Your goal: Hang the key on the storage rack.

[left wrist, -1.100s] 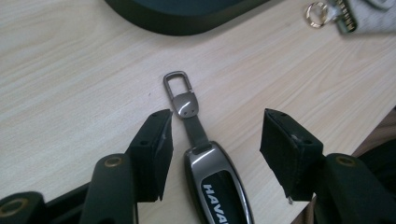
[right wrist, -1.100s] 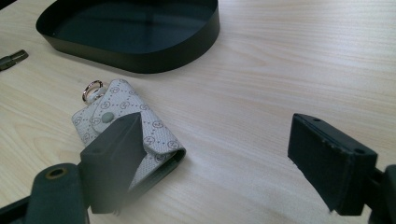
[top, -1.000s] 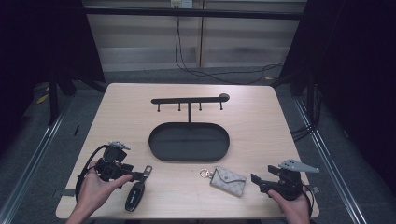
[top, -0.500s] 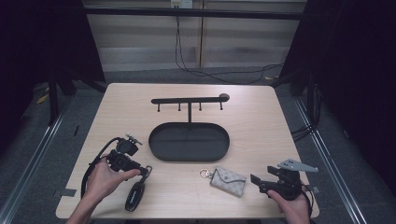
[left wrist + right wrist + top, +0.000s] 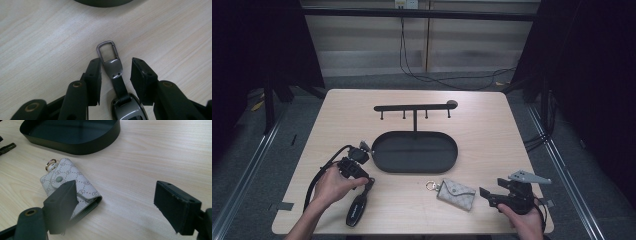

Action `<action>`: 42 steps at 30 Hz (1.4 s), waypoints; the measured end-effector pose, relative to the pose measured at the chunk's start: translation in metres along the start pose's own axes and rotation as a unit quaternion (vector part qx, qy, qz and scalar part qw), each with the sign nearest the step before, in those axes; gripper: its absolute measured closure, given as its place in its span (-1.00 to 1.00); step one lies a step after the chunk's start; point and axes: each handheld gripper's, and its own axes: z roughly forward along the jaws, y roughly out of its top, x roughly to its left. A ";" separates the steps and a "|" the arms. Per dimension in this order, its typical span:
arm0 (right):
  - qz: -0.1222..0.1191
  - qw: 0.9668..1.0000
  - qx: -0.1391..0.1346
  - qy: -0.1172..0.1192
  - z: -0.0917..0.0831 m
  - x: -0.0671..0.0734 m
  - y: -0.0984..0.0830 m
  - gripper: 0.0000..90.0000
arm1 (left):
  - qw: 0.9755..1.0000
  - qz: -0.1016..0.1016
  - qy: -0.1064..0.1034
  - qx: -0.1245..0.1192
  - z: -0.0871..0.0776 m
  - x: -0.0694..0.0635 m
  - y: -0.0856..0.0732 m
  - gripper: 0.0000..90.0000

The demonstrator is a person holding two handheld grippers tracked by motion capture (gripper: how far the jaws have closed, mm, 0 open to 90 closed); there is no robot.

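On the tabletop (image 5: 492, 125), the left hand-held gripper (image 5: 115, 72) has just been closing around the black key fob's (image 5: 356, 210) metal clasp (image 5: 113, 67), pads not yet pressing, suggesting an imminent grasp; the right hand-held gripper (image 5: 113, 202) gapes open.

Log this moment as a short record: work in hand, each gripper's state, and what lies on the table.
work: picking up the black key fob by its strap
left gripper: jaws have just been closing, straddling the strap, pads not yet on it
clip: metal, flat on the table beyond the jaws
right gripper: open wide, holding nothing
pouch: grey patterned, with ring, beside the right gripper
tray: dark oval with hook rack, mid-table
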 end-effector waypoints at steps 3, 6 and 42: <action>0.000 1.000 0.003 -0.001 0.000 0.000 0.000 -0.58 | 1.000 0.000 0.008 0.004 0.000 0.000 0.002 0.39; 0.000 1.000 0.002 0.002 0.000 0.000 0.000 -0.59 | 1.000 -0.008 -0.005 0.024 0.004 0.002 0.005 0.38; 0.009 1.000 0.014 0.003 0.003 -0.001 0.000 -0.59 | 0.991 0.009 0.080 0.106 0.025 -0.021 0.022 0.56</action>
